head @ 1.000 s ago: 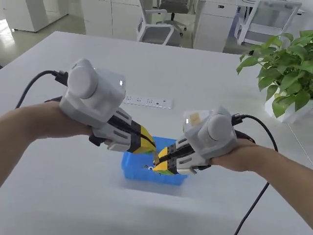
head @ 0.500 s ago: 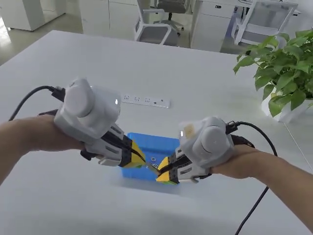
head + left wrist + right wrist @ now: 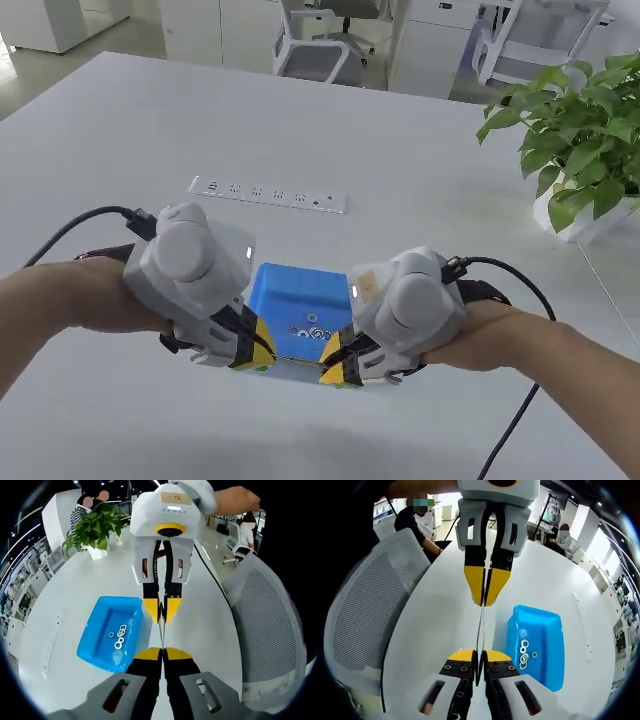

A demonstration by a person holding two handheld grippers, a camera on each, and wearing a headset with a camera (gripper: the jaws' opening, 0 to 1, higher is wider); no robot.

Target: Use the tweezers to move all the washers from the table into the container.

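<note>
A blue container (image 3: 290, 292) sits on the white table, with several washers (image 3: 312, 326) in it. My two grippers face each other tip to tip along its near edge. The left gripper (image 3: 258, 352) and the right gripper (image 3: 330, 366) are each shut on one end of the thin metal tweezers (image 3: 161, 632), which span the short gap between them. In the left gripper view the container (image 3: 102, 641) with its washers (image 3: 120, 637) lies left of the jaws. In the right gripper view the tweezers (image 3: 481, 625) run up to the left gripper, and the container (image 3: 540, 630) lies to the right.
A white power strip (image 3: 268, 194) lies on the table beyond the container. A potted plant (image 3: 585, 120) stands at the far right edge. A grey mesh chair (image 3: 270, 625) is just off the table's near side. Office chairs stand behind the table.
Both grippers have drawn back from above the container to its near edge and lowered, now meeting tip to tip. The head camera has tipped down and moved closer.
</note>
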